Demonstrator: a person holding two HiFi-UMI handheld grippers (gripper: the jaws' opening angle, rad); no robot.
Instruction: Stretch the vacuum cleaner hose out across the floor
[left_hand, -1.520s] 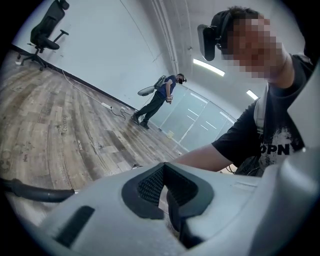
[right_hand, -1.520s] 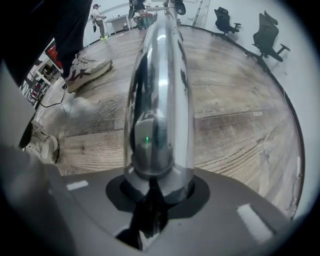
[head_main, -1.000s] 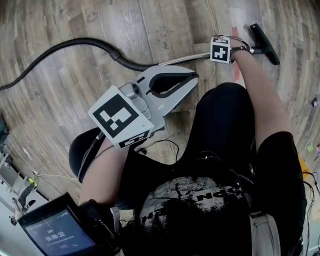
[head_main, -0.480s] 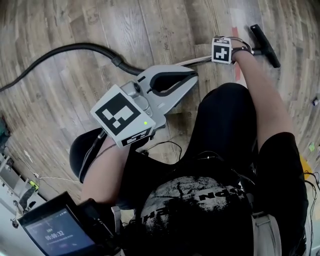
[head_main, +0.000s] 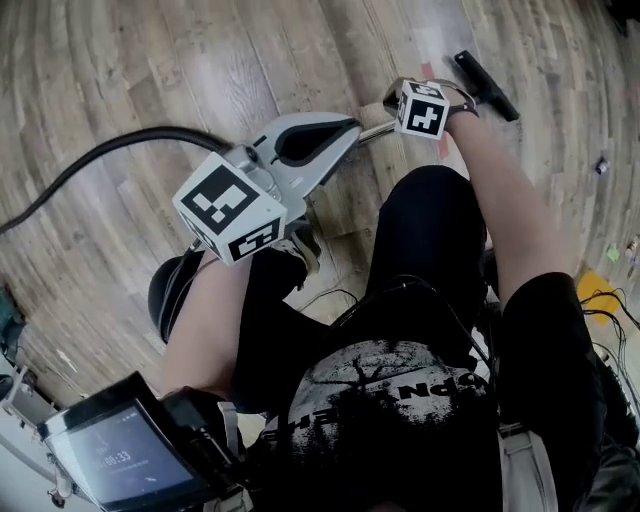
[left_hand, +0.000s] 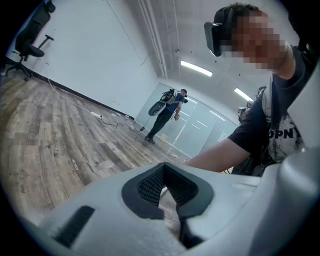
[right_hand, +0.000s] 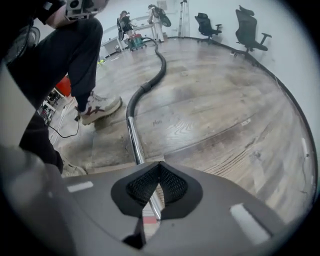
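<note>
The hose (right_hand: 156, 62) lies on the wood floor (right_hand: 225, 115) in a loose S-bend. It runs from the far side of the room to a metal tube (right_hand: 132, 137) by the person's feet, and the head view shows the black nozzle (head_main: 487, 84) at the tube's other end. The right gripper (right_hand: 159, 169) hangs above the tube, pointing down. Its jaws have just been closing and are clenched on nothing, with the tube showing beyond them. The left gripper (left_hand: 164, 171) is also clenched and empty, held off the floor.

This looks like a pause between grips, with the bend not yet pulled out. Next, the right jaws need to part, drop over the tube and draw it away from the far end. A shoe (right_hand: 98, 108) just beside the tube and a thin cable (right_hand: 65, 135) near it could catch. The office chairs (right_hand: 250, 27) stand well apart
</note>
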